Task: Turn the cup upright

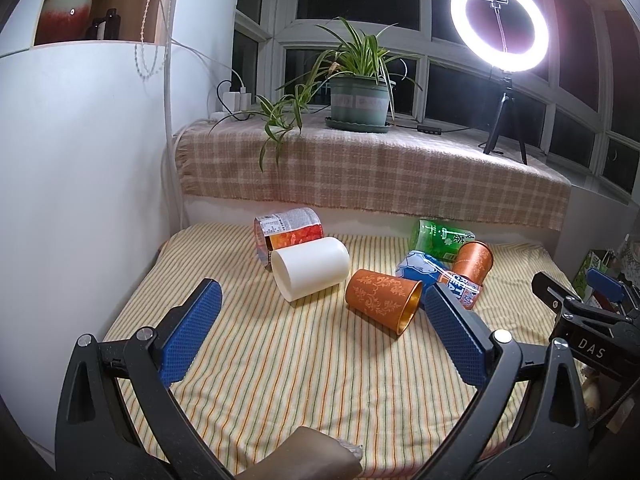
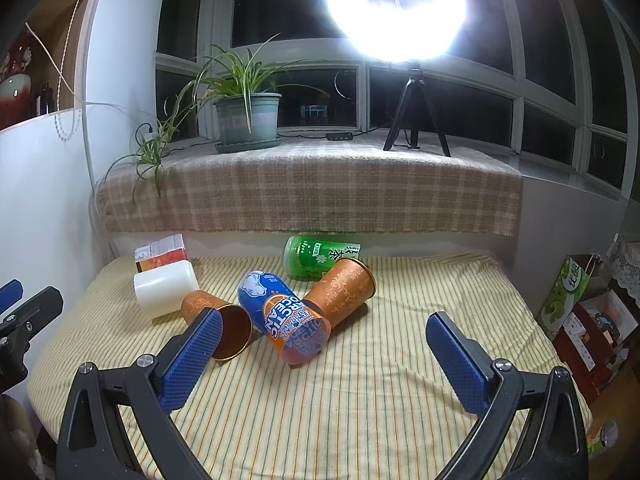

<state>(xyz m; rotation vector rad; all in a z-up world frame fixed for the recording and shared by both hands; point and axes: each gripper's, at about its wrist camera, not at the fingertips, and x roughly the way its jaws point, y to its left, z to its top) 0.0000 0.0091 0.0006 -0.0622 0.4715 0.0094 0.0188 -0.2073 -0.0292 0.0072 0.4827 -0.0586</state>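
Several cups lie on their sides on a striped cloth. A white cup lies at the left, an orange patterned cup beside it, a second orange patterned cup further right. Between them lie a blue cup and an orange-blue printed cup. A green cup and a label-printed cup lie at the back. My left gripper is open and empty, short of the white and orange cups. My right gripper is open and empty, just short of the printed cup.
A checked cloth covers the raised sill behind the cups, with a potted plant and a ring light on a tripod. A white wall stands at the left. Boxes and bags sit beyond the right edge.
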